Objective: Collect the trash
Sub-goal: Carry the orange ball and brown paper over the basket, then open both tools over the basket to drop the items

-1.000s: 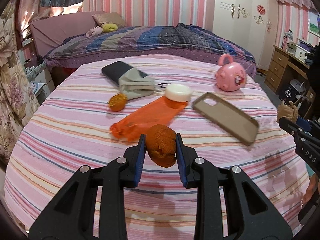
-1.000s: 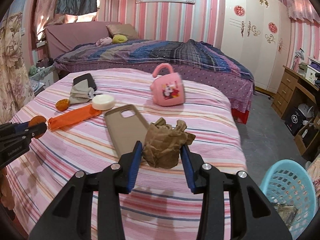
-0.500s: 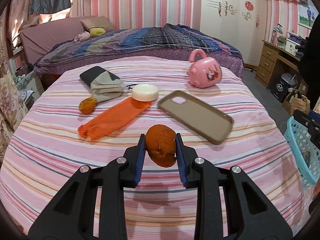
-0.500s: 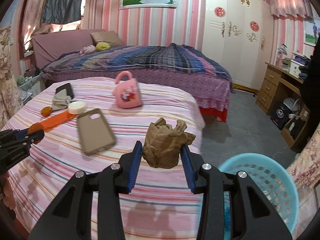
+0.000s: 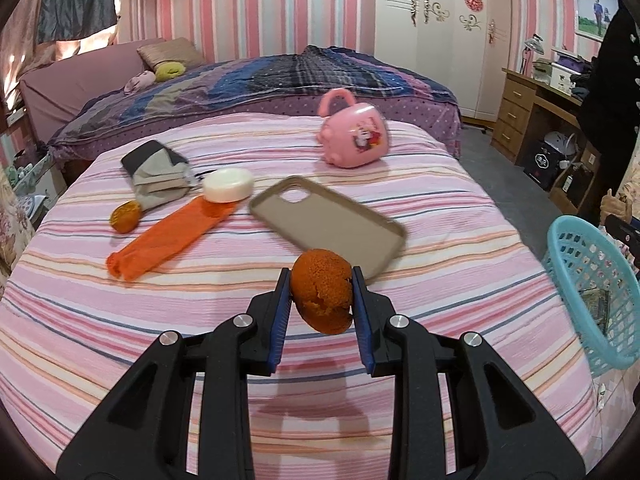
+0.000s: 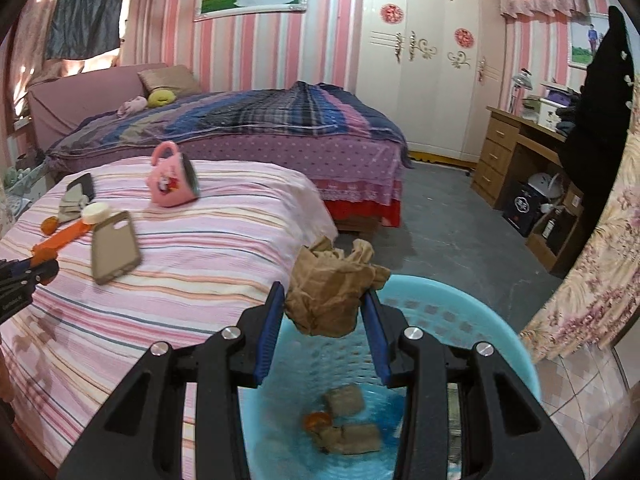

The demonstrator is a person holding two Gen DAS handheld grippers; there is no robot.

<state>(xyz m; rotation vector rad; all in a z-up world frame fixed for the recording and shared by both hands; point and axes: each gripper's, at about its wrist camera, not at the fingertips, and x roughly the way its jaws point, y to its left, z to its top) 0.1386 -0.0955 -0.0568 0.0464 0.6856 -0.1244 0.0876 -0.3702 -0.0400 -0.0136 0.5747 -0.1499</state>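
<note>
My left gripper (image 5: 321, 300) is shut on a piece of orange peel (image 5: 322, 296) and holds it above the pink striped bed (image 5: 280, 360). My right gripper (image 6: 325, 308) is shut on a crumpled brown paper (image 6: 332, 286) and holds it over the light blue trash basket (image 6: 480, 320), which stands on the floor beside the bed and holds a few scraps. The basket also shows in the left wrist view (image 5: 584, 292) at the right edge. A second orange peel (image 5: 125, 217) and an orange mesh bag (image 5: 172, 236) lie on the bed.
On the bed lie a tan phone case (image 5: 328, 224), a white round lid (image 5: 228, 185), a grey folded pouch (image 5: 158, 172) and a pink mug (image 5: 354, 136). A second bed (image 6: 260, 120) stands behind. A wooden desk (image 6: 520, 148) is at the right.
My right gripper has swung right with the brown paper, from over the bed to over the blue basket. My left gripper has shifted right with the orange peel.
</note>
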